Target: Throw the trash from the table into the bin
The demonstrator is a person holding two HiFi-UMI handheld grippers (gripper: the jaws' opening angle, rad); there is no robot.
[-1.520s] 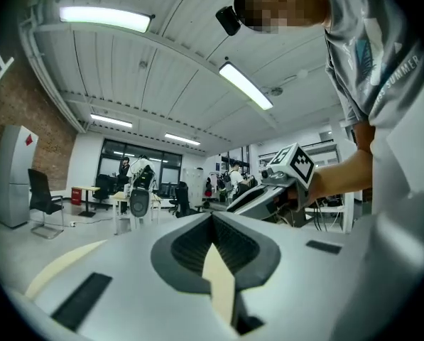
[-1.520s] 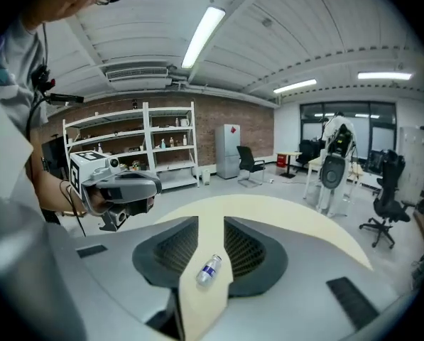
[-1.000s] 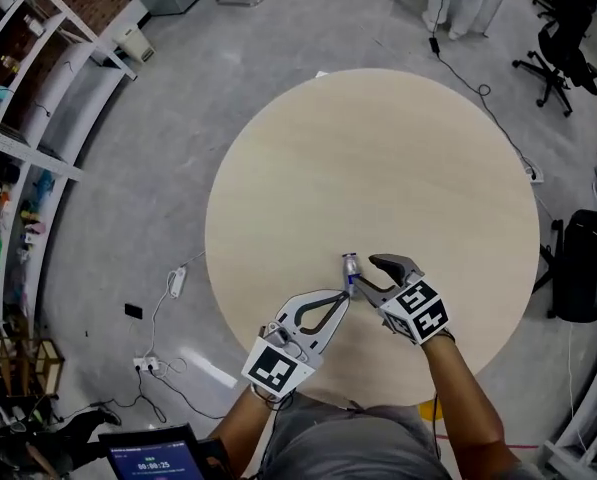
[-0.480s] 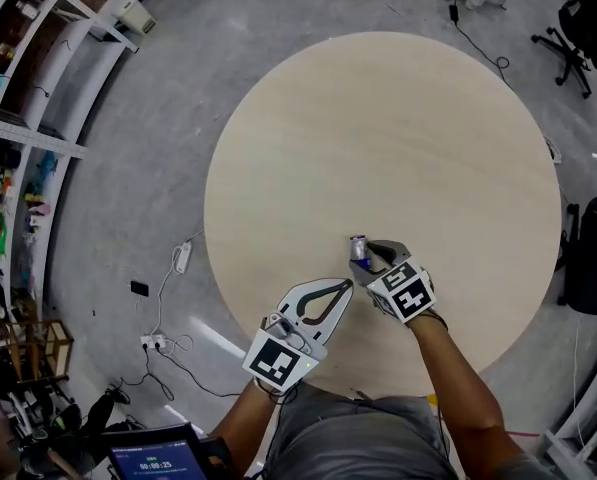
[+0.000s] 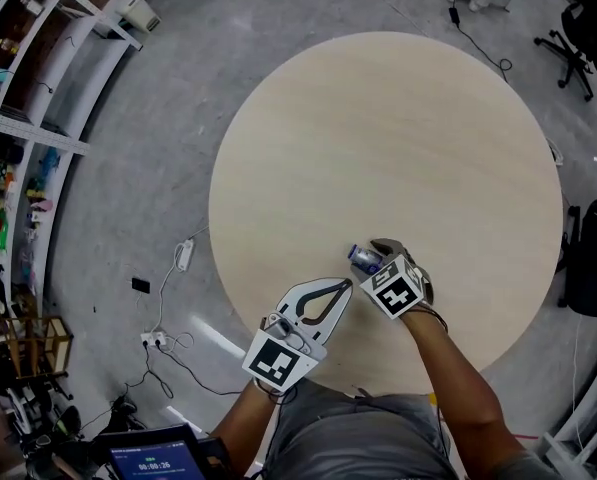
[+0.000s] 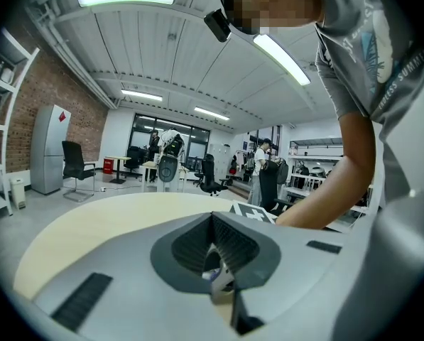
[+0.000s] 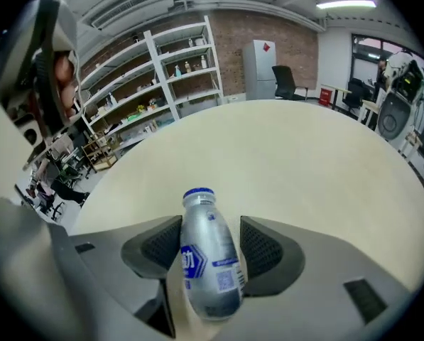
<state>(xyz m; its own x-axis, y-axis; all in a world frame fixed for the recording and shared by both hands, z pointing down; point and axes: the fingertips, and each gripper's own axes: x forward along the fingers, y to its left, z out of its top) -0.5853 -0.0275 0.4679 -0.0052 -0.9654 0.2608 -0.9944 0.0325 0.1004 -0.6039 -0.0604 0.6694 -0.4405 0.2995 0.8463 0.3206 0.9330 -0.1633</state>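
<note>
A small silver bottle (image 5: 364, 259) with a blue cap and blue label lies tilted on the round pale wooden table (image 5: 378, 128), near its front edge. My right gripper (image 5: 375, 257) points steeply down over it. In the right gripper view the bottle (image 7: 208, 261) sits between the pads with a thin gap on each side; the jaws have just been opening, and the right gripper (image 7: 212, 227) is open. My left gripper (image 5: 346, 286) is just left of the bottle, its tips together, holding nothing. In the left gripper view the left gripper (image 6: 222, 286) is shut.
Metal shelving (image 5: 28, 138) lines the left side of the room. A power strip and cables (image 5: 178, 258) lie on the grey floor left of the table. Office chairs (image 5: 578, 28) stand at the back right, and a black seat (image 5: 590, 258) is to the right. No bin shows.
My right gripper has come down with the bottle to the tabletop, and the bottle has tipped from upright to leaning left. The left gripper has barely moved.
</note>
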